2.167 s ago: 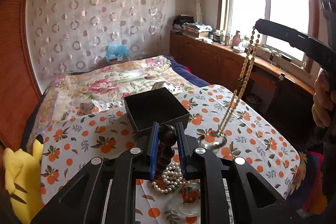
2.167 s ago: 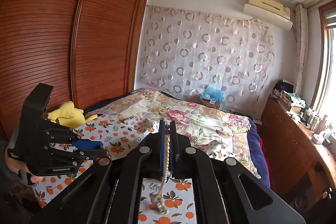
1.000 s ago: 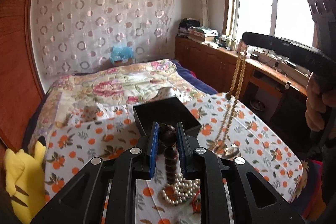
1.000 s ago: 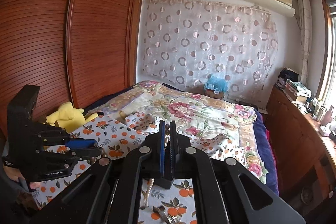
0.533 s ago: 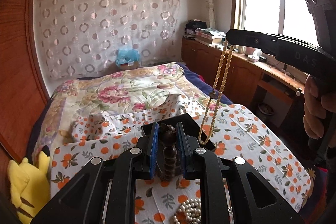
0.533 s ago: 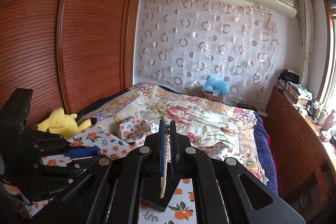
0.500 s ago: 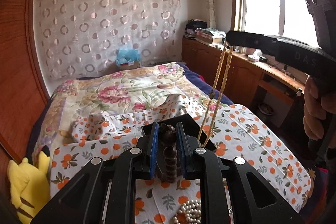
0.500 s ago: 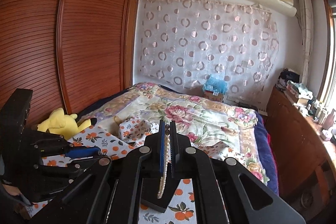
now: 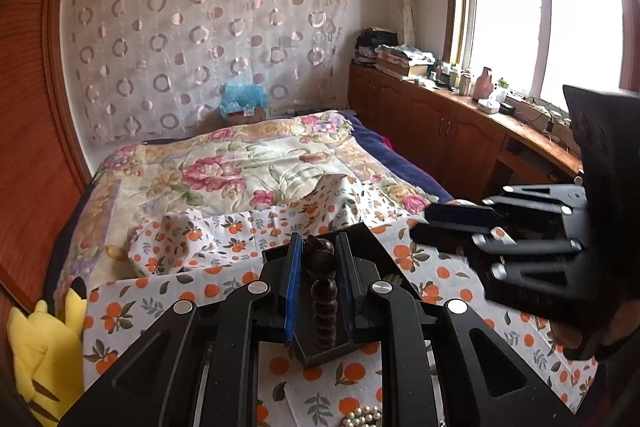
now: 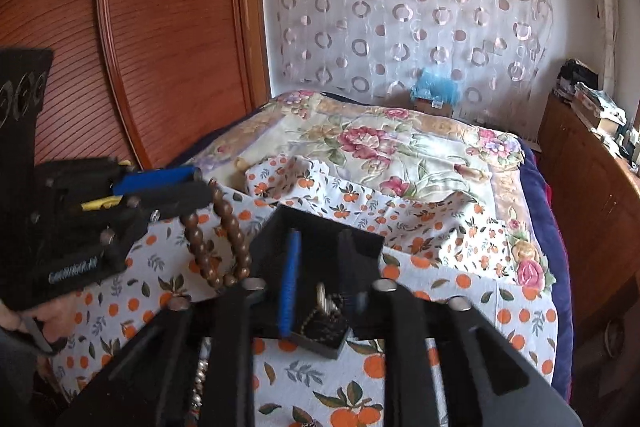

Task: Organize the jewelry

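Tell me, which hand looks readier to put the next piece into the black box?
Probably the left gripper: it grips the dark wooden bead bracelet beside the black box. The right gripper is opening over the box, holding nothing.

Window daylight, fisheye warp, motion blur

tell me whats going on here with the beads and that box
A person is sorting jewelry into a black box on a bed. The right gripper is over the box, its jaws opening, with a pale necklace lying inside. The left gripper holds a dark bead bracelet beside the box.
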`<state>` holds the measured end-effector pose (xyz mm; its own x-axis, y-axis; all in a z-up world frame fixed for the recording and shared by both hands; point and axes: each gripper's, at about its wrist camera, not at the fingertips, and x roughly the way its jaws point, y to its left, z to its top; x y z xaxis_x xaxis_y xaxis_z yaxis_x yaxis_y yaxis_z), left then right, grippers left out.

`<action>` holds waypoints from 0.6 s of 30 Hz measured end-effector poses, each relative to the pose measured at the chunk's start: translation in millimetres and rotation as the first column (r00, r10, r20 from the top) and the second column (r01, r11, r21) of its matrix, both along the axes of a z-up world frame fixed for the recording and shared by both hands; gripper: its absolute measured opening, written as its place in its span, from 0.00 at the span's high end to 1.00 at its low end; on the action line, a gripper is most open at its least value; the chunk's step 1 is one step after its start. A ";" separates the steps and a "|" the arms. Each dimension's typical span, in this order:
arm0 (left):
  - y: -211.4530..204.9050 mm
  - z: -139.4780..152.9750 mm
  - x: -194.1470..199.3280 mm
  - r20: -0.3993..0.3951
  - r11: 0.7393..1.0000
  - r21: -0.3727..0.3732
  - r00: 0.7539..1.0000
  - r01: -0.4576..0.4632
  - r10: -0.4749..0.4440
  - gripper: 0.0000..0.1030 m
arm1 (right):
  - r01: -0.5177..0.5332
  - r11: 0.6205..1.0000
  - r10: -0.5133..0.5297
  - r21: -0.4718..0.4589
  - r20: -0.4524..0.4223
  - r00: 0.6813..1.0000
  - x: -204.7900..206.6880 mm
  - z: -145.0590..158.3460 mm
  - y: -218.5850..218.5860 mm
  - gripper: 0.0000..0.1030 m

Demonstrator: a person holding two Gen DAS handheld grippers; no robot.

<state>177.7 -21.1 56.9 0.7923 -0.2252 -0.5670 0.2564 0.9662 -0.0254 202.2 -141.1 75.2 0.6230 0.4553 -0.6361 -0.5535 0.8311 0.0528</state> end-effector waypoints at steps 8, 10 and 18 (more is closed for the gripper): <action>-11.4 -12.1 14.1 -0.021 1.000 0.018 1.000 -0.004 0.004 0.85 | 0.003 1.000 -0.003 0.003 -0.003 1.000 -21.9 -15.6 -29.3 0.75; -14.1 -14.0 15.6 -0.024 1.000 0.021 1.000 -0.002 0.003 0.85 | 0.005 1.000 -0.005 0.000 -0.002 1.000 -28.3 -18.9 -35.6 0.75; -17.4 -19.2 19.4 -0.039 0.999 0.032 0.999 0.004 -0.003 0.84 | 0.019 1.000 -0.019 -0.003 0.009 1.000 -46.4 -29.2 -53.7 0.75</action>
